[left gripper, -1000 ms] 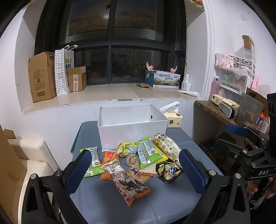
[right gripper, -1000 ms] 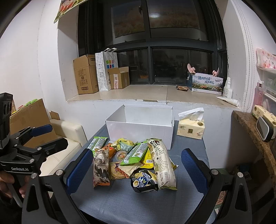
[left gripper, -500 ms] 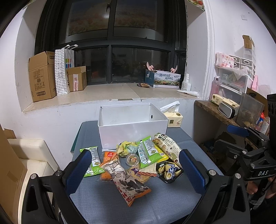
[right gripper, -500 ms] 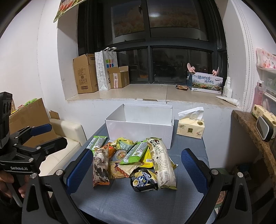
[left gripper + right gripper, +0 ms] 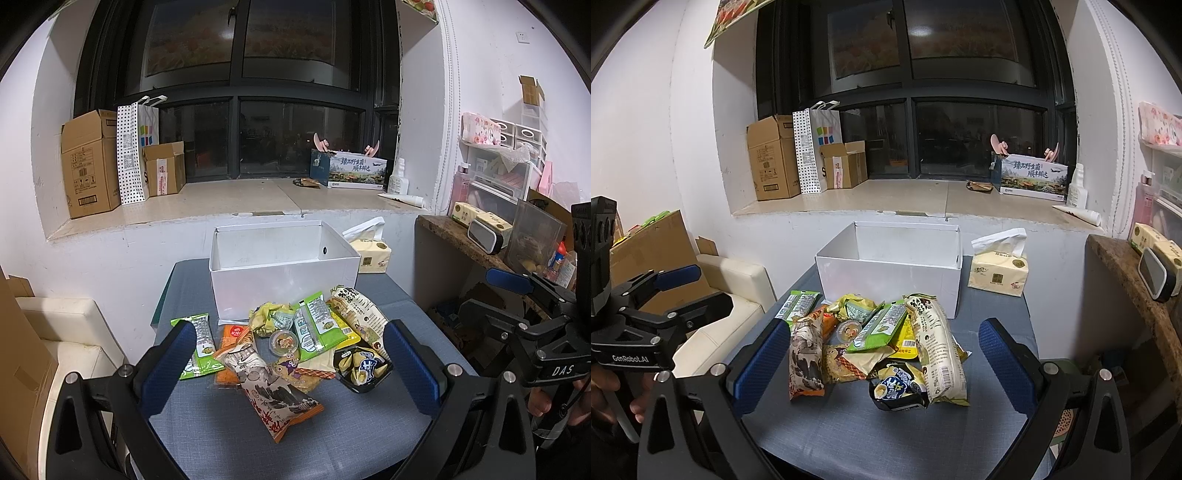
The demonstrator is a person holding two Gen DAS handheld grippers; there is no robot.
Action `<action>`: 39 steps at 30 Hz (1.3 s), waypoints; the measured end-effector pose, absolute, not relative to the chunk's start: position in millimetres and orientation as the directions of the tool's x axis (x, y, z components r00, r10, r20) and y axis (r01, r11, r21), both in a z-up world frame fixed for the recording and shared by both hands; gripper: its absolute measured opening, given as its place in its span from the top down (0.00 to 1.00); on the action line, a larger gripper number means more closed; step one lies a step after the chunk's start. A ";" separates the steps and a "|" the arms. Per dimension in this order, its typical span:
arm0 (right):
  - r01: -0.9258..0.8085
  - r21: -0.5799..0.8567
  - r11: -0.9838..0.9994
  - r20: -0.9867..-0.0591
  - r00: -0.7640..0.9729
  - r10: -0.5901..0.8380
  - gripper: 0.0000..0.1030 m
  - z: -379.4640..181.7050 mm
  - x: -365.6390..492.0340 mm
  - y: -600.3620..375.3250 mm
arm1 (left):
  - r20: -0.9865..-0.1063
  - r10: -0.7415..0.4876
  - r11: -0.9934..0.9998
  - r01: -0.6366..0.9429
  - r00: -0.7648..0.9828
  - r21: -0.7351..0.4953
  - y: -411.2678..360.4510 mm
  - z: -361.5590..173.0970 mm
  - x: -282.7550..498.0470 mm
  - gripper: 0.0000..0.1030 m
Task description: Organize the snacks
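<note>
Both claws hang above the near edge of the grey surface (image 5: 207, 435), and both are spread wide with nothing between their blue pads. The left claw (image 5: 290, 367) frames the snack pile from its own side; the right claw (image 5: 882, 365) does the same from the other, and neither touches a packet.

The snacks lie heaped in the middle of the surface, just in front of the white box (image 5: 284, 280), which stands open-topped at the far side with nothing showing inside it. Nearest the left claw lies a long bag with ink-drawing print and an orange end (image 5: 280, 398), tilted toward the camera. A green packet (image 5: 201, 347) sits at the left rim of the pile, slightly apart from the rest. A small round cup (image 5: 283, 342) rests in the centre, with a second green packet (image 5: 317, 330) leaning across a yellow one beside it. On the right, a long cream bag (image 5: 938, 347) runs from the box toward the near edge, and a black bag (image 5: 899, 386) sits against its lower end.

A tissue pack (image 5: 999, 269) stands to the right of the box, clear of the pile.
</note>
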State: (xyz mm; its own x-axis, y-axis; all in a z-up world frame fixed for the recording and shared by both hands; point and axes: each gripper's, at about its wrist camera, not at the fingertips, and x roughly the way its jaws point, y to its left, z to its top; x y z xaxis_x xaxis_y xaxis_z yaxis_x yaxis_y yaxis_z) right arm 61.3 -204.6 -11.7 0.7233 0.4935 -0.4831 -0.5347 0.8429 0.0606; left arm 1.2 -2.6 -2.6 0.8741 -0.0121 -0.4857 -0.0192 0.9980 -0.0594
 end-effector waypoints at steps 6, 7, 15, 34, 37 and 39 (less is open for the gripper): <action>-0.535 0.062 0.842 -0.485 0.722 0.494 0.00 -11.7 61.7 -204.5 | -0.487 -0.012 0.998 -0.020 0.874 -0.059 -2.3 -2.8 1.3 0.00; -0.534 0.060 0.843 -0.484 0.724 0.492 0.00 -11.8 61.4 -204.5 | -0.486 -0.012 0.998 -0.019 0.874 -0.059 -2.3 -2.6 1.1 0.00; -0.534 0.063 0.843 -0.486 0.721 0.493 0.00 -12.4 62.1 -205.4 | -0.485 -0.013 0.998 -0.018 0.874 -0.059 -2.3 -2.4 1.1 0.00; -0.550 0.124 0.826 -0.533 0.665 0.523 0.00 -34.5 90.1 -206.0 | -0.459 -0.038 0.994 -0.015 0.888 -0.110 5.7 -1.5 -1.3 0.00; -0.553 0.169 0.816 -0.581 0.612 0.536 0.00 -54.6 121.4 -204.5 | -0.448 -0.040 0.990 -0.026 0.893 -0.140 14.1 -2.4 -2.5 0.00; -0.550 0.188 0.814 -0.606 0.587 0.536 0.00 -69.1 143.6 -201.6 | -0.444 -0.044 0.987 -0.030 0.895 -0.159 18.4 -3.6 -2.9 0.00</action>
State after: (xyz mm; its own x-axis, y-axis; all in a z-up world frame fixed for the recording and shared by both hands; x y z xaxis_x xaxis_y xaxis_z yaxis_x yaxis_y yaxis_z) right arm 143.6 -201.6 -69.1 0.5871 0.5365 -0.6062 -0.5500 0.8139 0.1876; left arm -2.9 18.4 -3.6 0.8948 -0.0438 -0.4442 -0.0305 0.9868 -0.1588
